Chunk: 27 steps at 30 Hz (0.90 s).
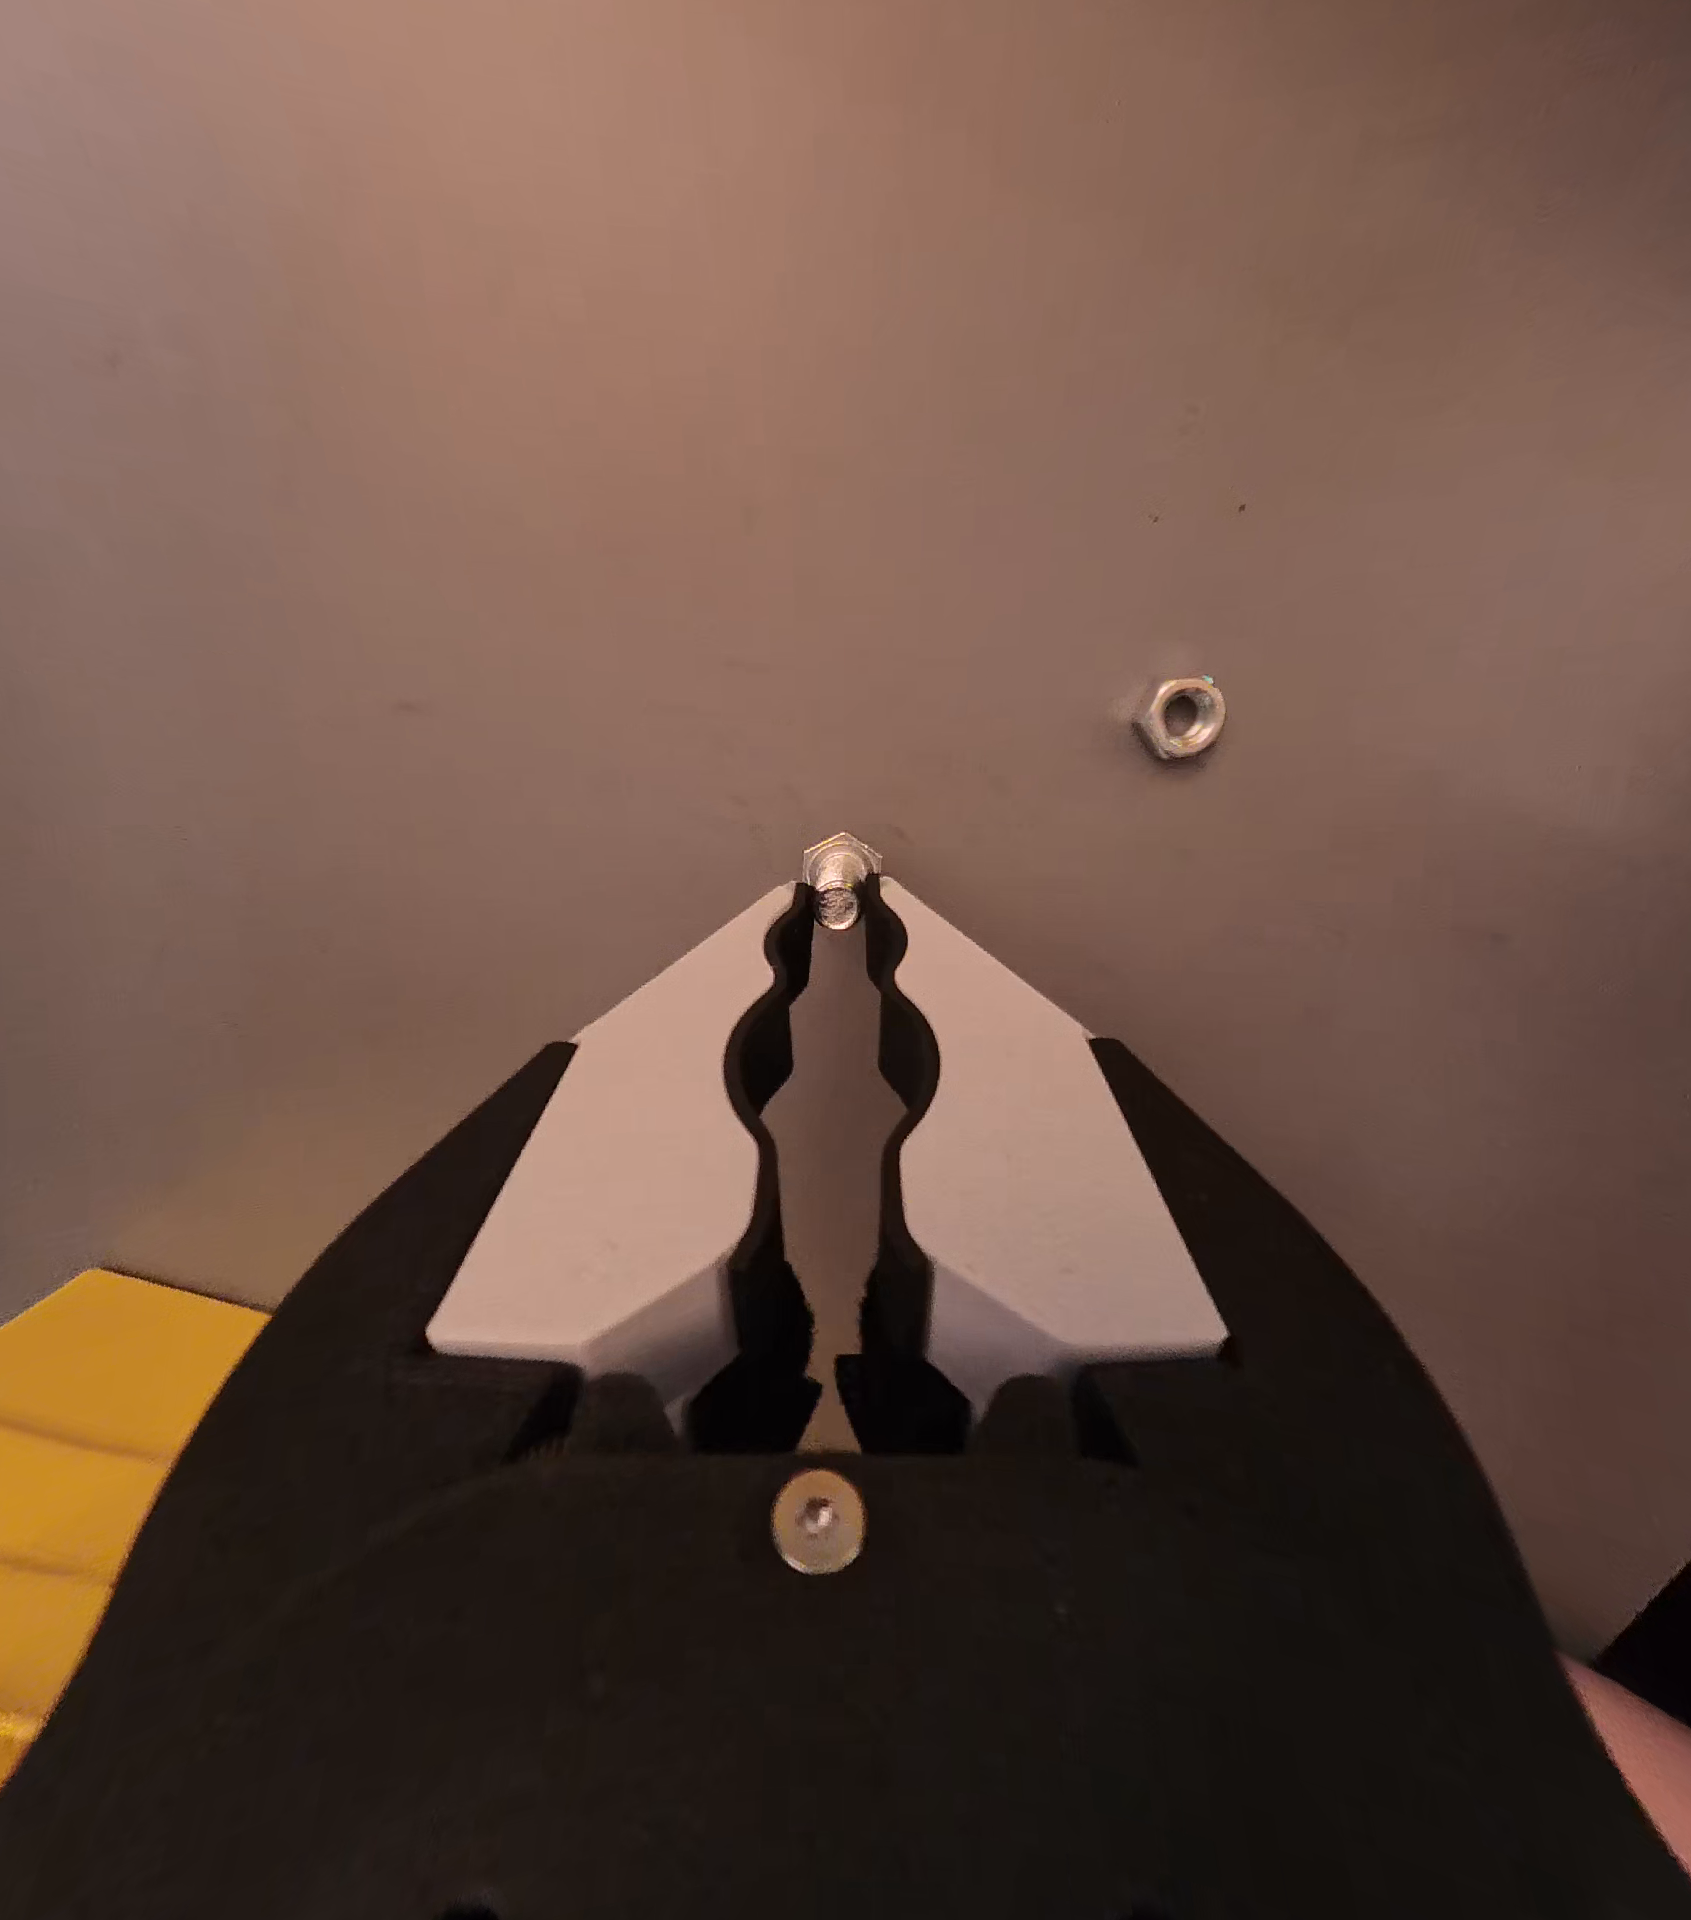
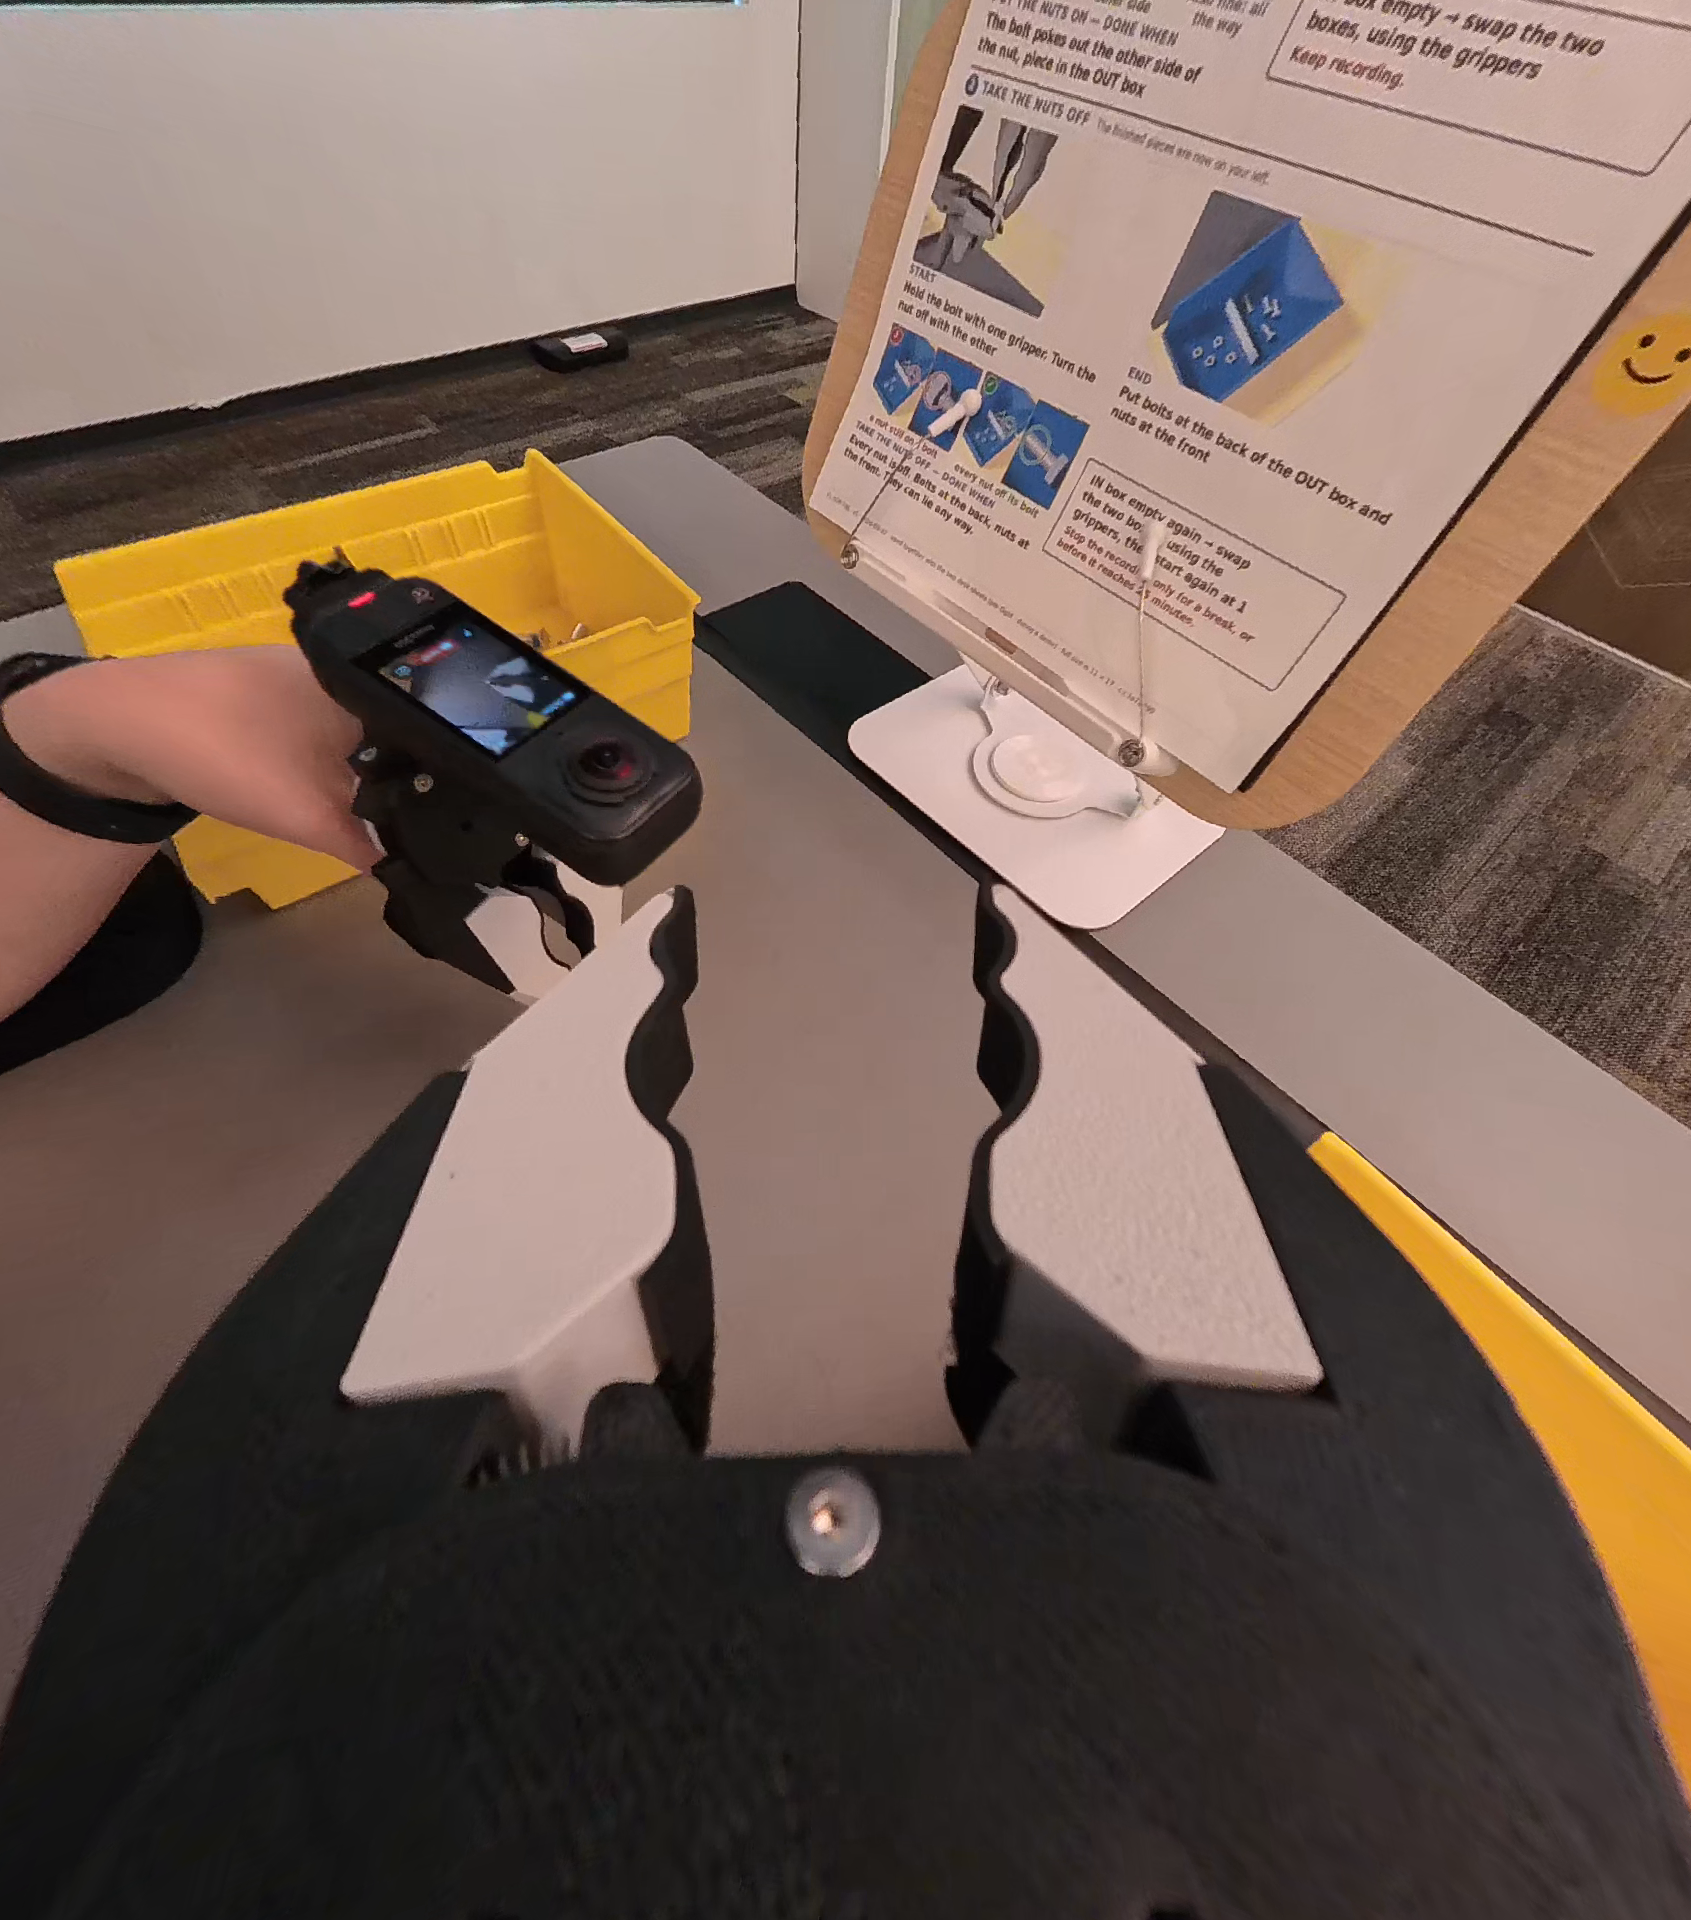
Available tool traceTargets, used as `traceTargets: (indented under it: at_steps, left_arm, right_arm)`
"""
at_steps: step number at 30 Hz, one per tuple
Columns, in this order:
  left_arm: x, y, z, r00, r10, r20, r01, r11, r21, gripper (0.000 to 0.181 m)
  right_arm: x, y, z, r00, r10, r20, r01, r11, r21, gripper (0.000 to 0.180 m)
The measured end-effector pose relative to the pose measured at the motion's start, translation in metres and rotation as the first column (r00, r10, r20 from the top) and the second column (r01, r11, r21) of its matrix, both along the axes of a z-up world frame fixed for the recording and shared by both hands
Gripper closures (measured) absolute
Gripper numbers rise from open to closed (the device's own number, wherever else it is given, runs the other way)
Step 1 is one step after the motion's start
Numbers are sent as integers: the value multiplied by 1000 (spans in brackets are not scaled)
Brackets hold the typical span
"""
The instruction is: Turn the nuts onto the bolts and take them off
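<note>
Standing head-down on the grey table [image 1: 405,520], the bolt [image 1: 838,883] is pinched at its shank between the tips of the left gripper [image 1: 838,902], whose white fingers [image 1: 695,1091] are closed on it; the threaded end points toward the camera. One loose nut [image 1: 1179,715] lies flat on the table to the right of the bolt, apart from it and untouched. A yellow bin [image 1: 10,1507] shows at the lower left corner of the left wrist view.

In the right wrist view, the right gripper [image 2: 830,914] hovers over bare table with its fingers spread apart and nothing between them. The left gripper appears at its left, held by a hand [image 2: 186,738] wearing a black wrist strap [image 2: 41,769], with a camera [image 2: 508,717] mounted on top. Behind it sits a yellow bin [image 2: 384,603] holding small metal parts. An instruction sheet [image 2: 1236,364] on a white stand [image 2: 1038,810] occupies the far right of the table.
</note>
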<state>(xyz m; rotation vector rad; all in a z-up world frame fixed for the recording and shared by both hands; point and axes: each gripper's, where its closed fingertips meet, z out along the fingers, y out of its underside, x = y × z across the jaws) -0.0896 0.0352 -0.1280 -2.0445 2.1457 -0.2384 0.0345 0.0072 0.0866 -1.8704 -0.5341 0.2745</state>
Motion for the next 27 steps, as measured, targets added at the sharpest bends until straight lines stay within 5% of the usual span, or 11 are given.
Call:
traceTargets:
  at_steps: [18,22,27]
  left_arm:
    - [-10,-7,-11,997,-33,-70,32,999,-18,163]
    - [-16,0,12,1000,0,-15,1,1000,18,154]
    - [-19,15,76,972,64,227,-86,992,89,155]
  right_arm:
    - [-18,-8,-29,979,132,157,-119,989,-88,130]
    - [-41,-36,-71,868,374,327,-303,920,-249,136]
    - [-62,-42,-120,741,513,434,-331,840,-429,139]
